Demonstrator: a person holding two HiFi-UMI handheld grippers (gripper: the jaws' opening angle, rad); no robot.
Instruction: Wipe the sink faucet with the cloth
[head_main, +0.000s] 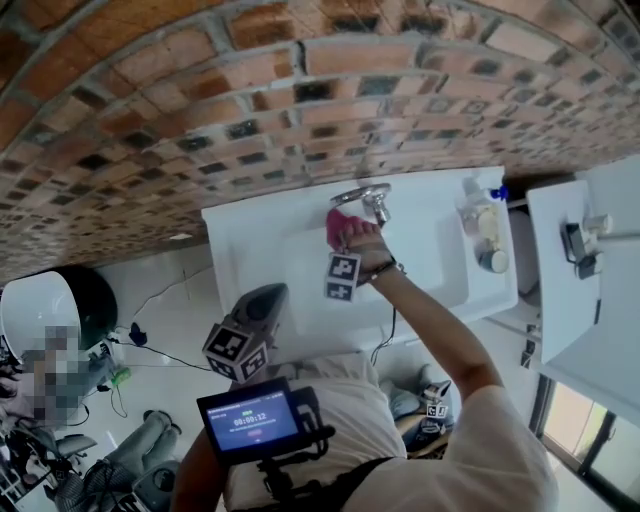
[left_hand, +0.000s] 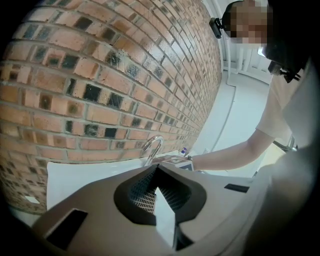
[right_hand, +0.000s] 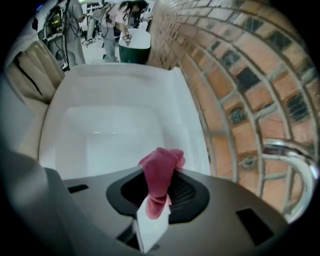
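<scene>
Cloth (right_hand: 161, 172) of crumpled red-pink fabric, pinched between the closed jaws of the right gripper (right_hand: 157, 196); a bunch of it stands up past the jaw tips, and a smaller tail hangs back into the jaw recess. In the head view the right gripper (head_main: 345, 238) reaches across the white sink (head_main: 250, 235) to its back ledge, carrying the cloth (head_main: 338, 225) just below the chrome faucet (head_main: 364, 196). Cloth and spout lie very close, but contact cannot be confirmed. The right gripper view places the curved faucet (right_hand: 292, 165) at the far right against the brick wall (right_hand: 235, 60), with the cloth to its left, above the rim of the basin.

Left gripper (head_main: 272, 296) — held back at the sink's front edge, well apart from the faucet. Its own view shows the left gripper (left_hand: 157, 170) with jaws pressed together and nothing between them; the faucet (left_hand: 152, 146) rises beyond the tips.

Two bottles (head_main: 482, 222) stand on the sink's right side.
</scene>
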